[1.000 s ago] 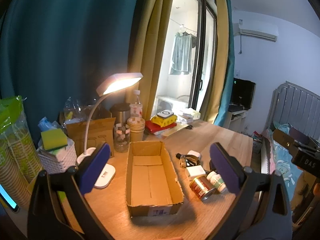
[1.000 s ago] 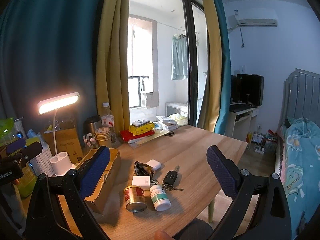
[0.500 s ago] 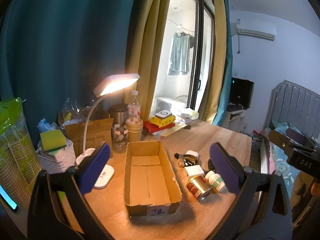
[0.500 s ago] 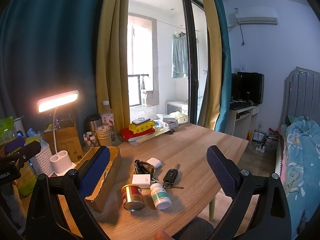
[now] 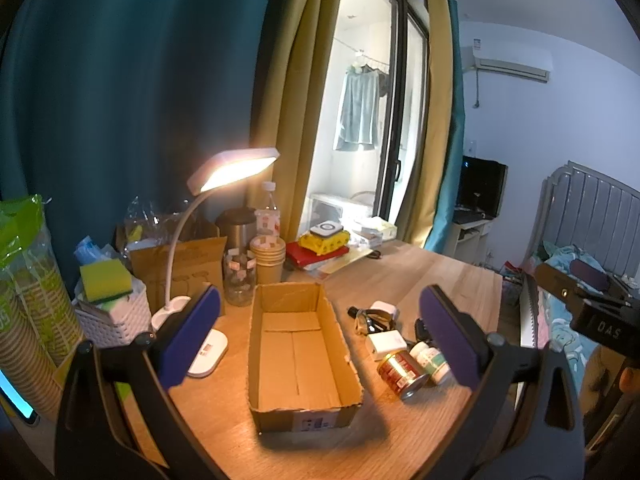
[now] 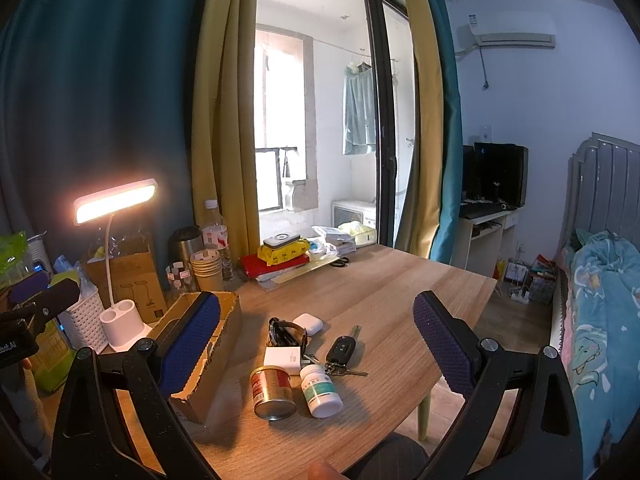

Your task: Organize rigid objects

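An empty open cardboard box (image 5: 298,344) lies on the wooden table (image 5: 432,280); it also shows in the right wrist view (image 6: 208,360). Right of it lie a red and gold can (image 6: 272,390) on its side, a white pill bottle (image 6: 322,389), a small white box (image 6: 283,360), a car key (image 6: 341,351), a white earbud case (image 6: 307,323) and a dark watch (image 6: 286,330). The can (image 5: 401,374) and bottle (image 5: 431,362) show in the left wrist view too. My left gripper (image 5: 320,340) is open above the box. My right gripper (image 6: 316,348) is open above the small items.
A lit white desk lamp (image 5: 208,264), a white basket with a sponge (image 5: 110,308), paper cups (image 5: 269,260), a glass jar (image 5: 239,278) and stacked books (image 5: 320,250) stand at the table's back. A bed (image 6: 600,300) is at the right.
Both grippers have drifted slightly; the items appear a little nearer in the right wrist view. Nothing was picked up or released.
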Tool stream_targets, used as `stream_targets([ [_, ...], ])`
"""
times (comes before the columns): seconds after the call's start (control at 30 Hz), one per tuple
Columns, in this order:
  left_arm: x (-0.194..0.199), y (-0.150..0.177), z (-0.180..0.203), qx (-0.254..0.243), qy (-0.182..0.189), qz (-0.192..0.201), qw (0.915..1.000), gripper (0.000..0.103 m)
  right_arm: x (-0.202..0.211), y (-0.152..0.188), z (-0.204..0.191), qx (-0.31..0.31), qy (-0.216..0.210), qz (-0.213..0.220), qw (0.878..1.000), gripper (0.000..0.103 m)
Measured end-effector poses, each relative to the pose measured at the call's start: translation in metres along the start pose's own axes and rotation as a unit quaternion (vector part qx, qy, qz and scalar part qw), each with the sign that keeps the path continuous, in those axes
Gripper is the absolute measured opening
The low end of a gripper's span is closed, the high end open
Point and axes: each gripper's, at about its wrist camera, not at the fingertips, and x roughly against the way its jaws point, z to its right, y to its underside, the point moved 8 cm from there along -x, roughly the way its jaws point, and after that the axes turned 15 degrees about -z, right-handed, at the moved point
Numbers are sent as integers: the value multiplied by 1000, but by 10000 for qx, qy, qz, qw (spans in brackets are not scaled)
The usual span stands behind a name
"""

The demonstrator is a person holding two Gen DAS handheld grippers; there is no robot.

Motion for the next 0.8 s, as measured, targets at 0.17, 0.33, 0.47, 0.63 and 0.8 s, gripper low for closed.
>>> stream_targets([
  [0.17, 0, 0, 0, -5, 1, -4, 10000, 100, 0, -1, 0, -2, -3, -12, 10000, 99],
  [0.33, 0, 0, 0, 4, -1, -1, 10000, 100, 0, 1, 0, -4, -5, -19, 10000, 99],
  [0.47, 0, -1, -1, 4, 5, -9, 10000, 100, -1, 1, -1, -3, -13, -24, 10000, 99],
  [0.63, 0, 0, 0, 7, 0, -10, 10000, 100, -2, 1, -1, -2, -20, -43, 10000, 99],
  [0.8, 0, 0, -1, 10, -6, -21, 10000, 100, -6, 3, -6, -5, -36, -75, 10000, 99],
])
